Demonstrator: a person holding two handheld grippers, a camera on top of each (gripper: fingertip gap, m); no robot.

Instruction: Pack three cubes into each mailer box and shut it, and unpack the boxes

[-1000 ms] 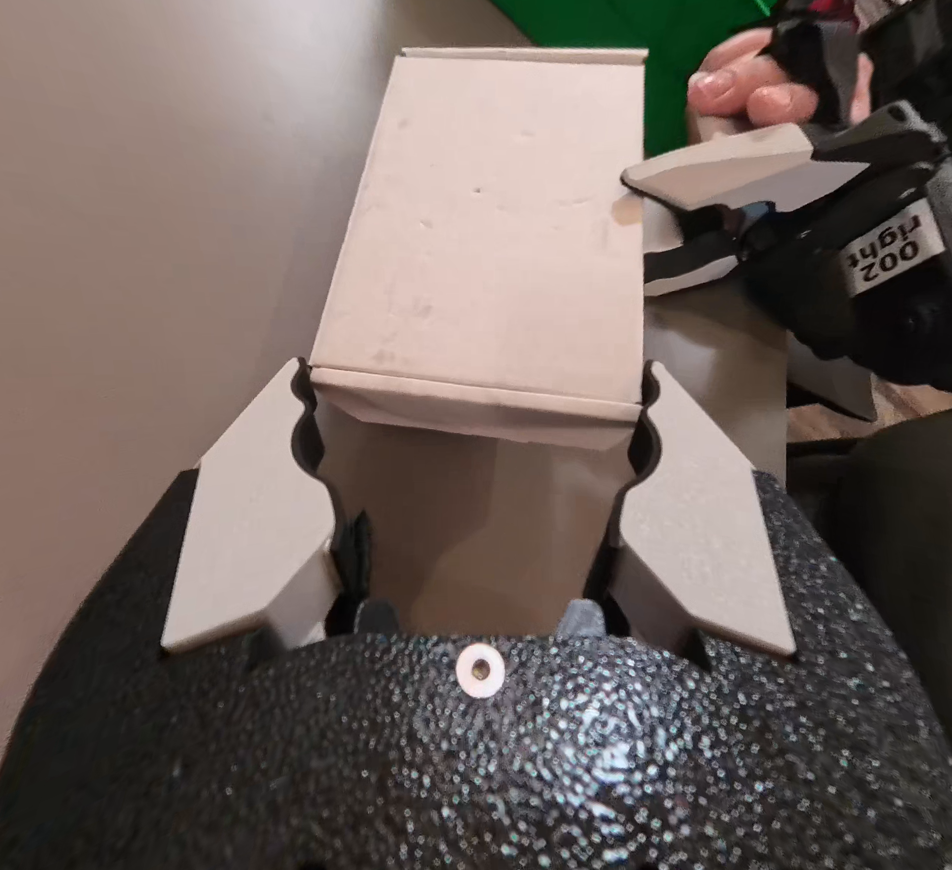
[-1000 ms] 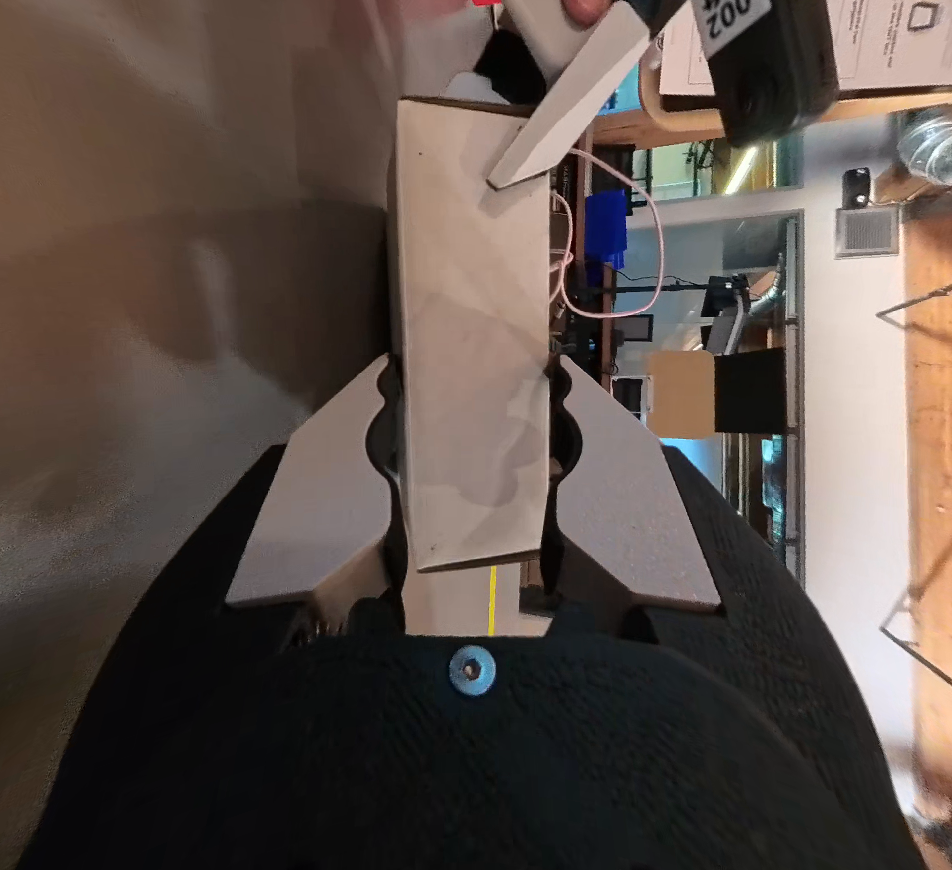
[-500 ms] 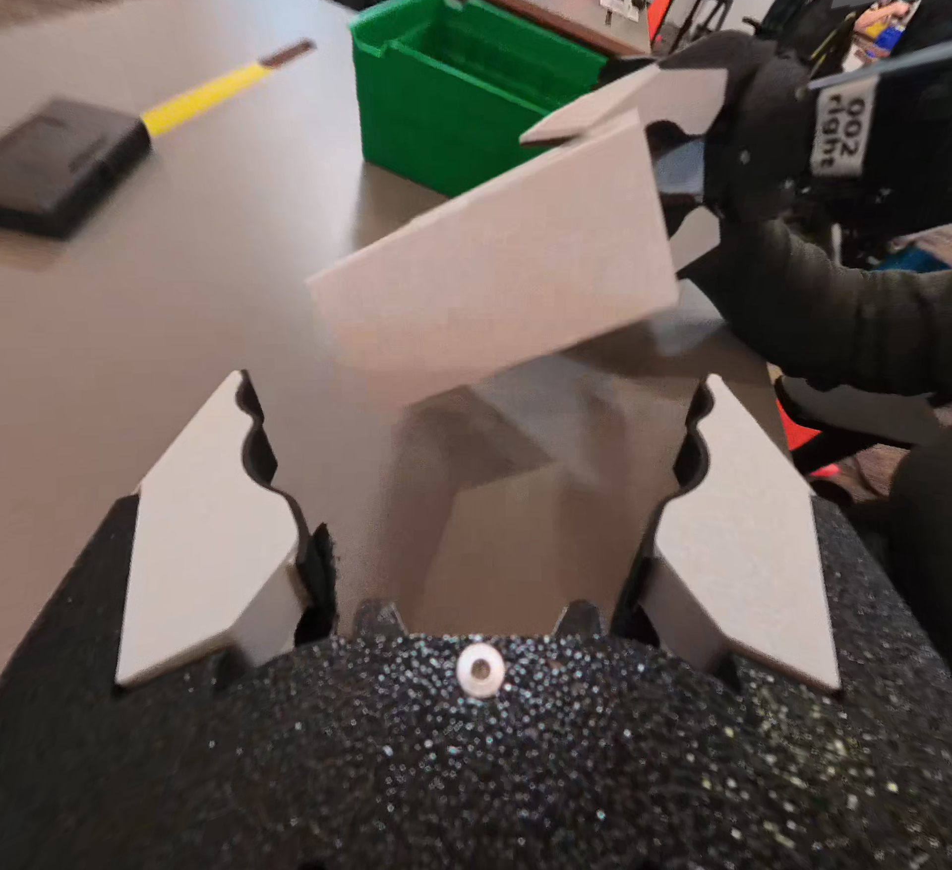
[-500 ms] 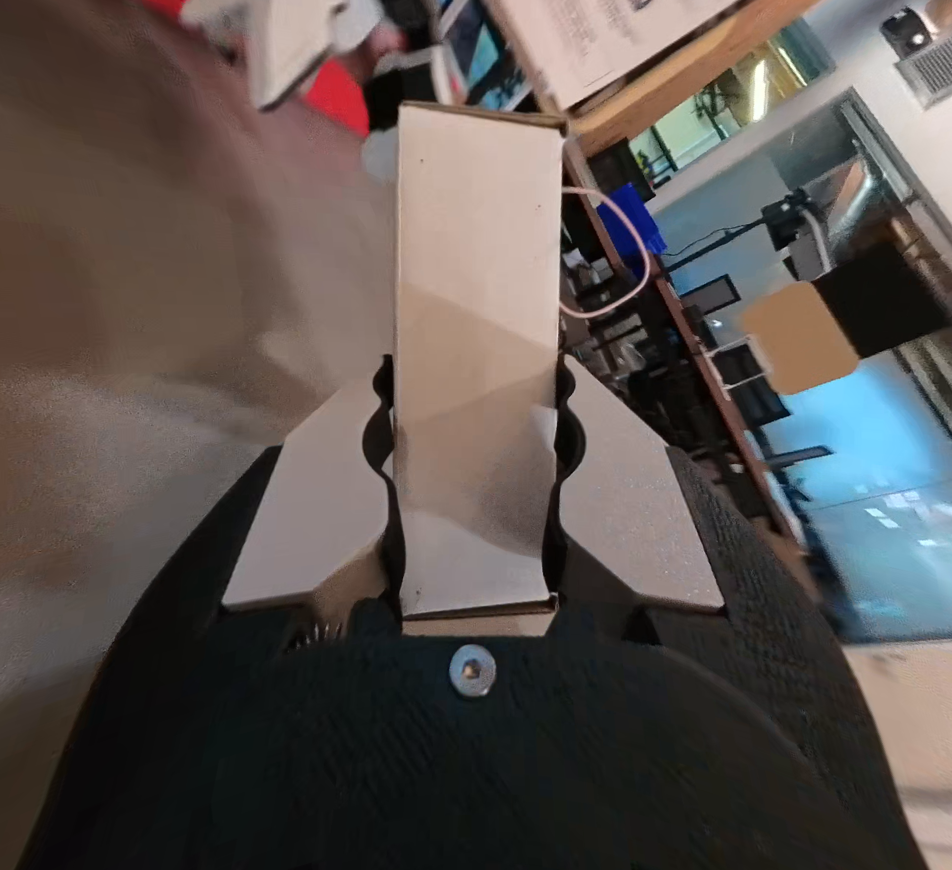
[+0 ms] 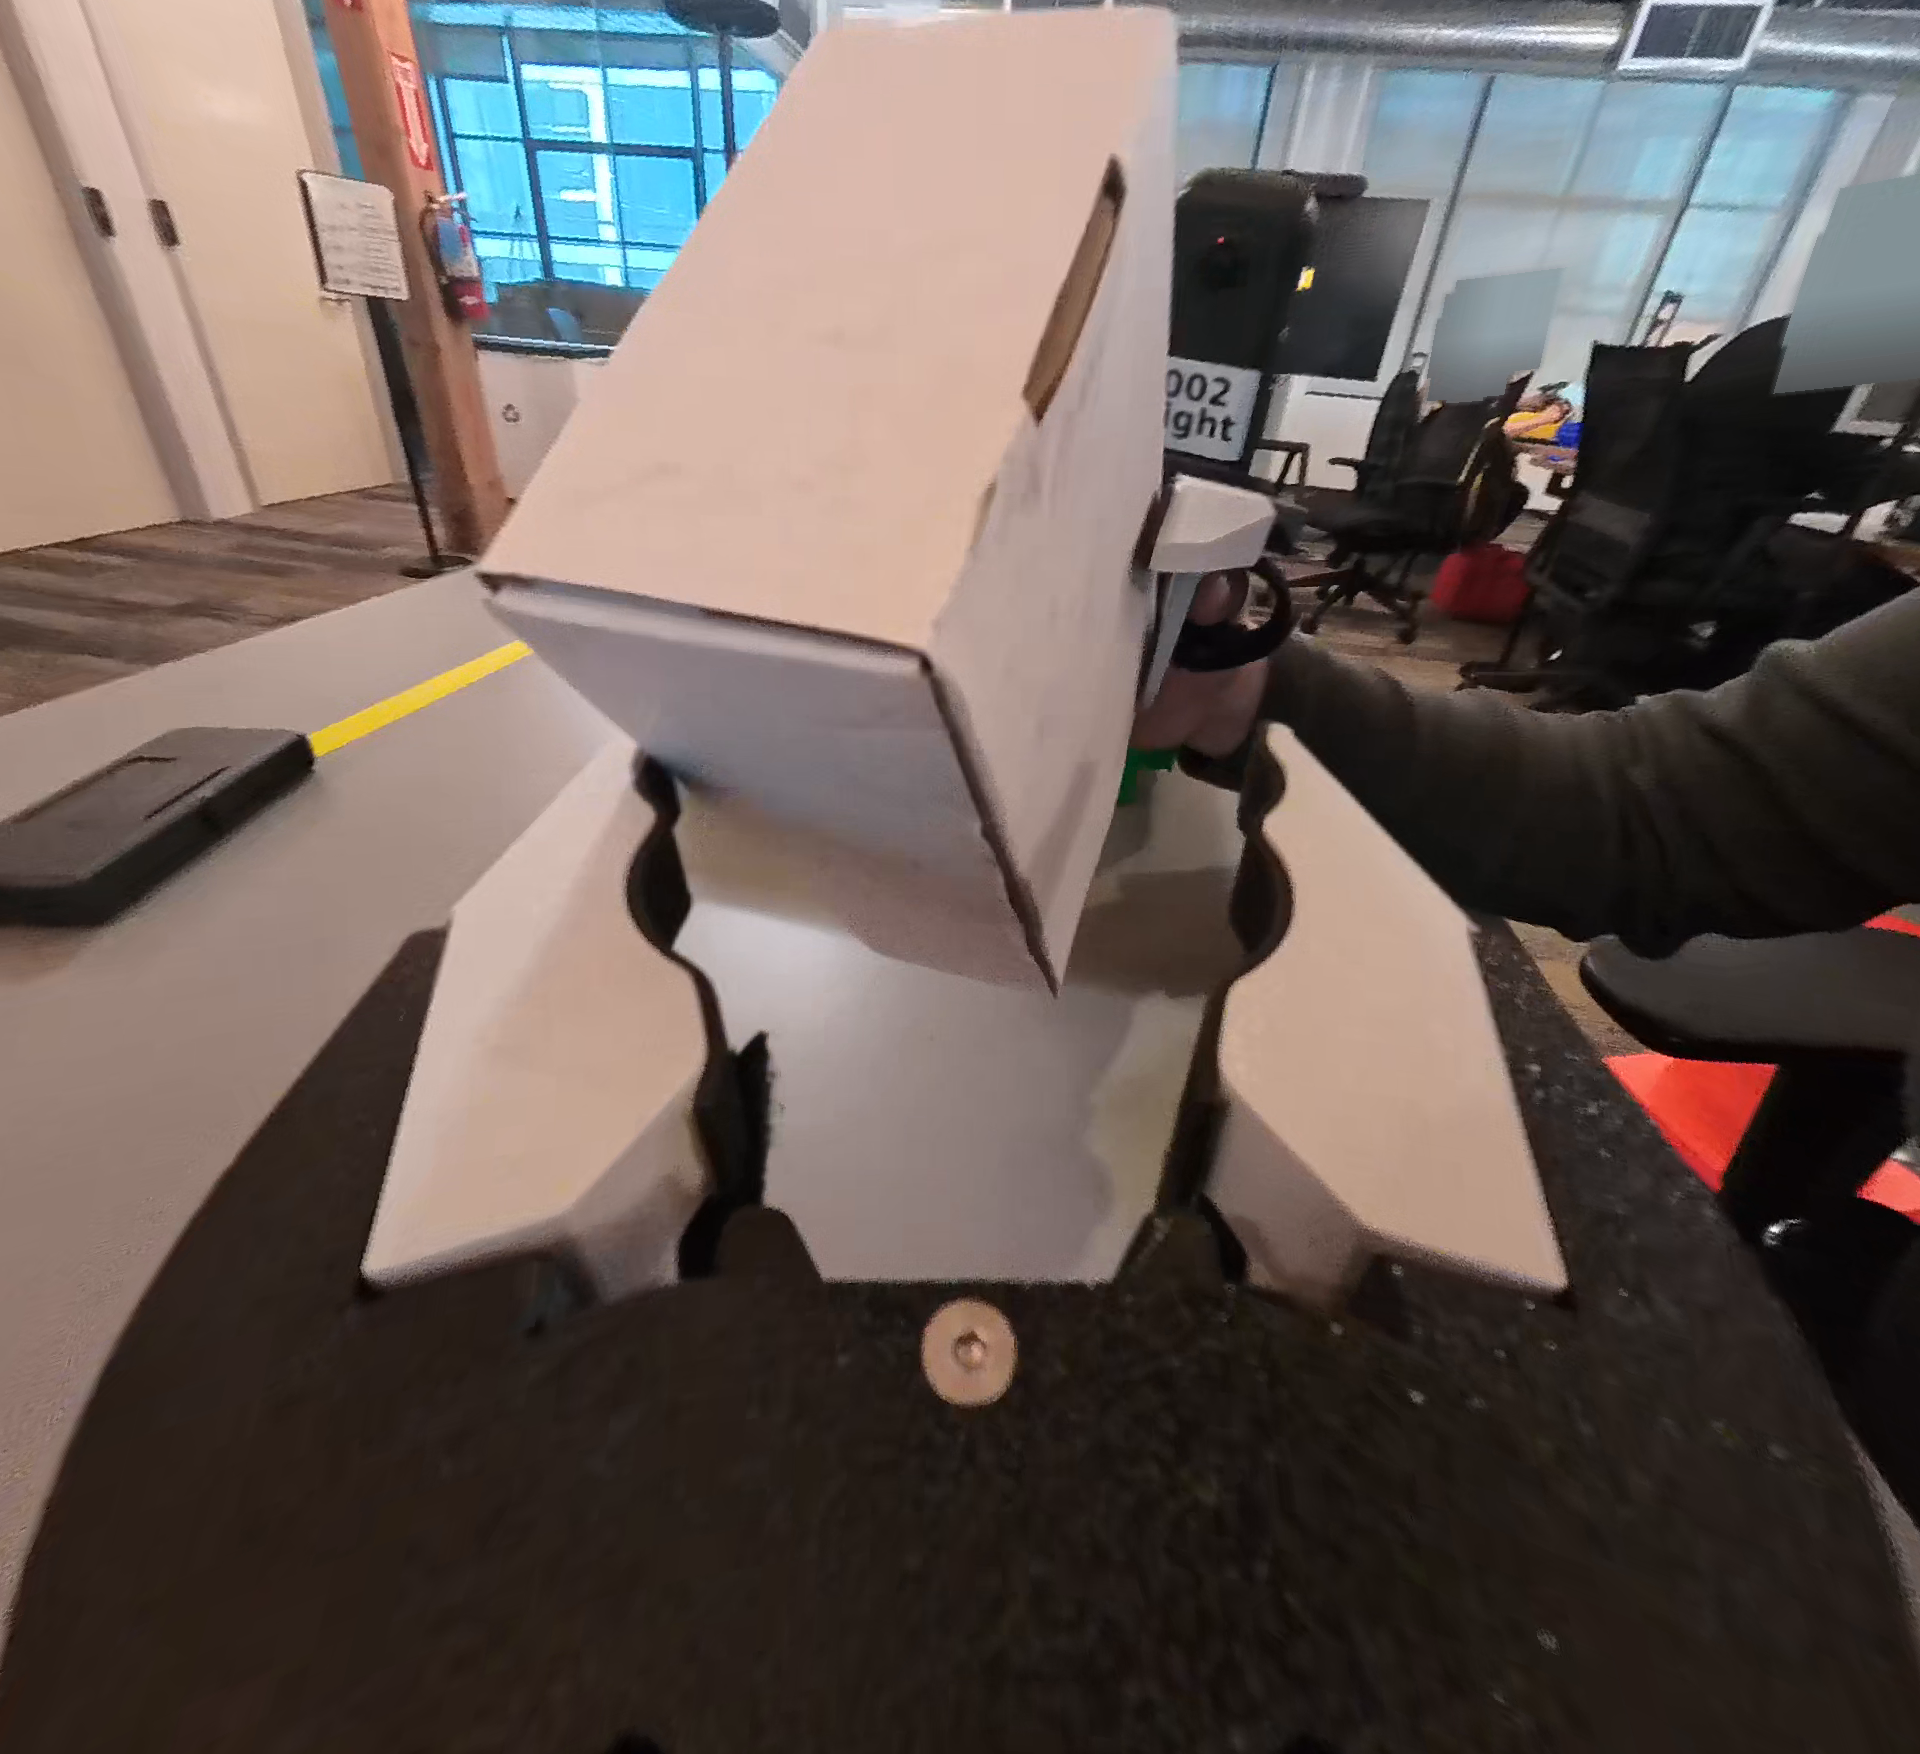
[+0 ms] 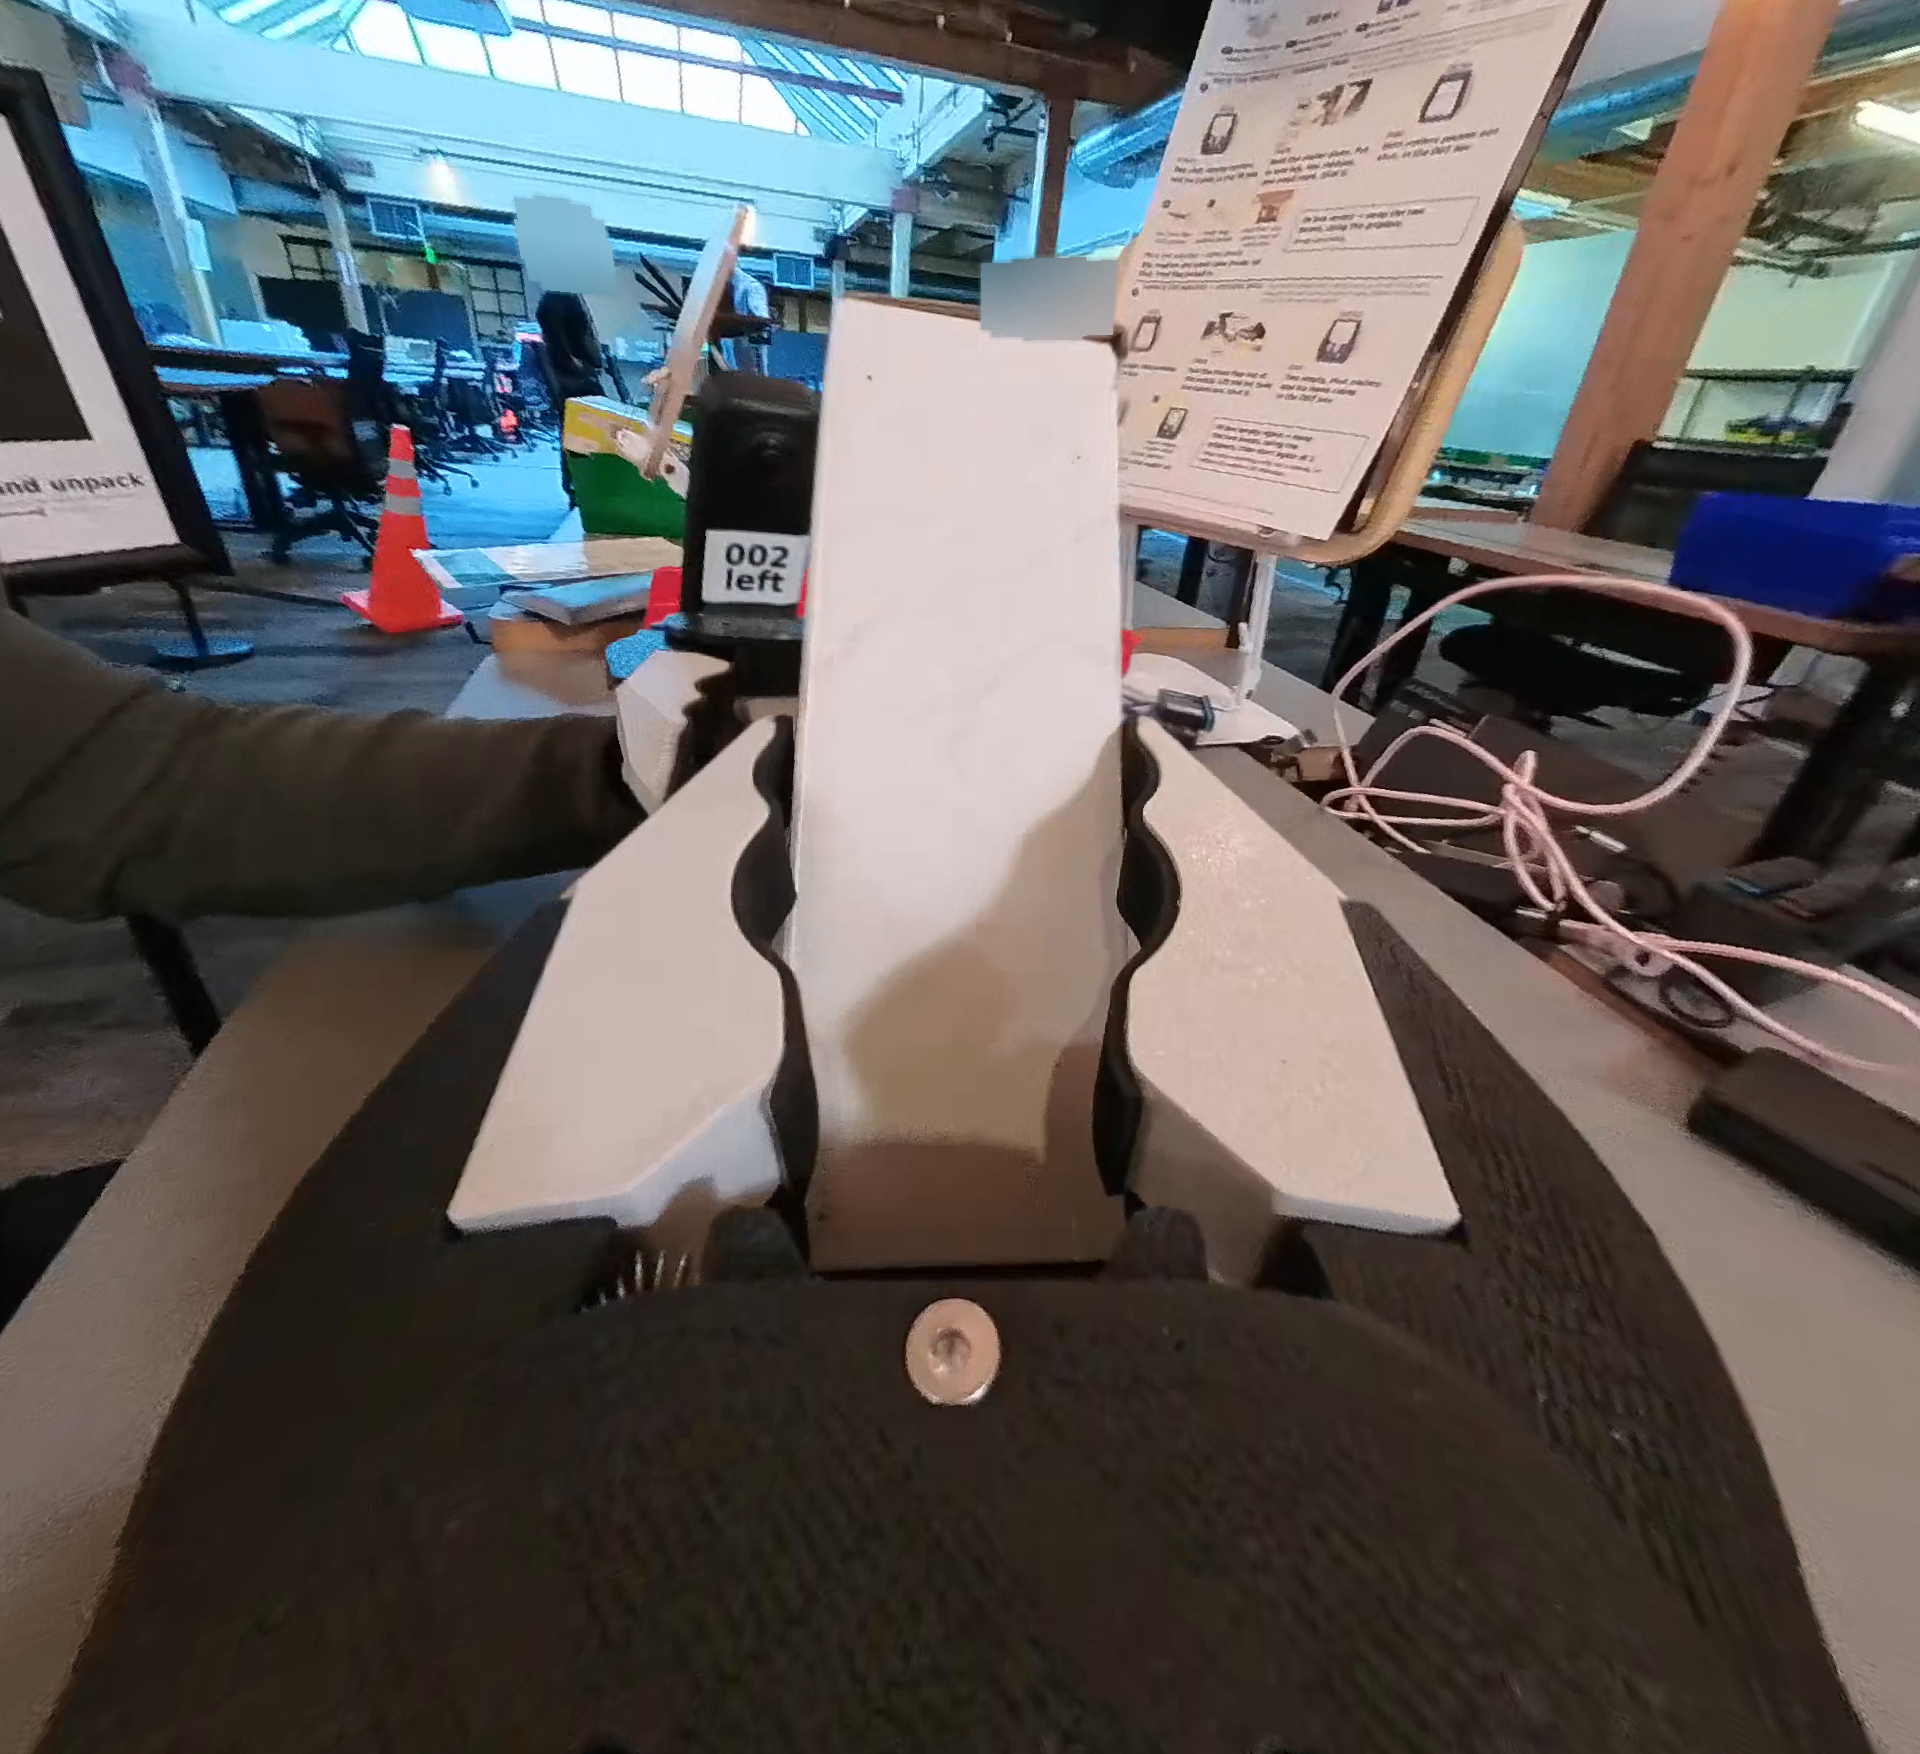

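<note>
1. Right wrist view: my right tongs (image 6: 956, 883) pinch the white mailer box (image 6: 951, 665) between both fingers (image 6: 644, 1008), gripping its narrow sides, and it stands up tall in front of the camera, off the tabletop (image 6: 1558, 925).
2. In the left wrist view the same box (image 5: 831, 457) hangs tilted in the air over the tabletop (image 5: 260, 925), its near end low and just ahead of my left fingertips, its far end high.
3. The box is shut on every side I can see, with a side flap tucked into a slot, so I cannot tell what is inside.
4. My left tongs (image 5: 956, 873) are spread wide and hold nothing; the box's low corner dips between the fingertips, and I cannot tell whether it touches them.
5. My right tongs (image 5: 1205, 530) show behind the box in that view, with my dark sleeve (image 5: 1558, 790) reaching in from the right edge.
6. A flat black case (image 5: 135, 821) lies near the left edge of the tabletop, at the end of a yellow tape line (image 5: 416, 696).
7. A sliver of a green bin (image 5: 1143, 769) peeks out under the box; its contents are hidden.
8. Past the right edge, pink cables (image 6: 1558, 769) trail over a side table, below a clipboard (image 6: 1351, 198) with an instruction sheet.
</note>
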